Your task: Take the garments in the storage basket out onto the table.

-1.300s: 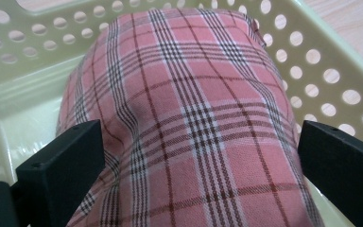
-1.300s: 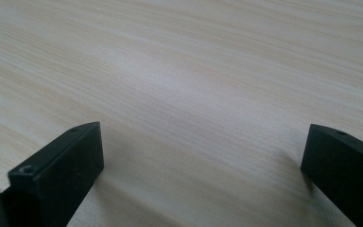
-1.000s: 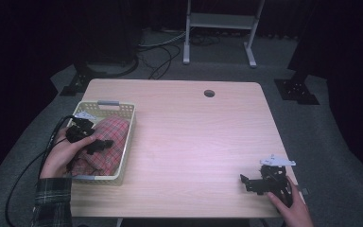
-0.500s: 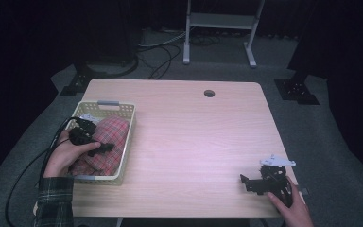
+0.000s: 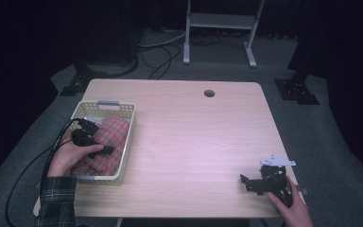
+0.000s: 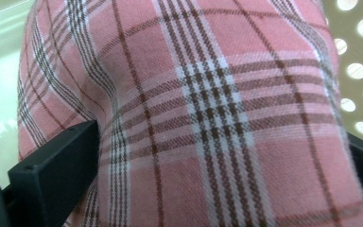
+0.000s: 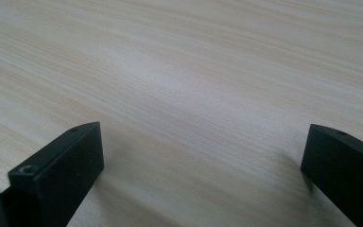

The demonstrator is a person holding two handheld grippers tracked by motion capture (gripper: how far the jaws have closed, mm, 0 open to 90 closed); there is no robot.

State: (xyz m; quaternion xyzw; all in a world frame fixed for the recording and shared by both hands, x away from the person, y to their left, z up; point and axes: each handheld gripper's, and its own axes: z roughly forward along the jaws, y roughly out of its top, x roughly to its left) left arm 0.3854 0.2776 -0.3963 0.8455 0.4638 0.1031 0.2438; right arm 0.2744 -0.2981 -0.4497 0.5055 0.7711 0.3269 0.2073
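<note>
While the high view looks down on the light wooden table point(image 5: 184, 142), the left gripper point(image 5: 105, 150) sits inside a cream perforated basket point(image 5: 128, 124) near the table's left edge, its black tip resting on a pink plaid cloth point(image 5: 109, 137) bundled in that basket. The person's left hand point(image 5: 66, 157) wraps the gripper body, a plaid sleeve point(image 5: 56, 201) shows at the wrist, and a black cable point(image 5: 23, 182) trails off the table's edge toward the floor. The right gripper point(image 5: 246, 182) lies low near the front right corner of the table, well apart from the basket, held by the right hand point(image 5: 290, 210), with a pale plate point(image 5: 277, 161) on top of it. A small round hole point(image 5: 209, 93) sits near the table's far edge.

Seen from the left gripper view, the plaid cloth point(image 6: 208, 123) bulges up between the two black jaws, which stand wide at either side of it; the fabric presses against the left jaw, and the right jaw peeks out at the frame's edge. The basket's holed wall point(image 6: 359, 71) shows at the upper right.

Along the right gripper view, the jaws are spread wide over bare wood grain point(image 7: 194, 94), with nothing between them.
</note>
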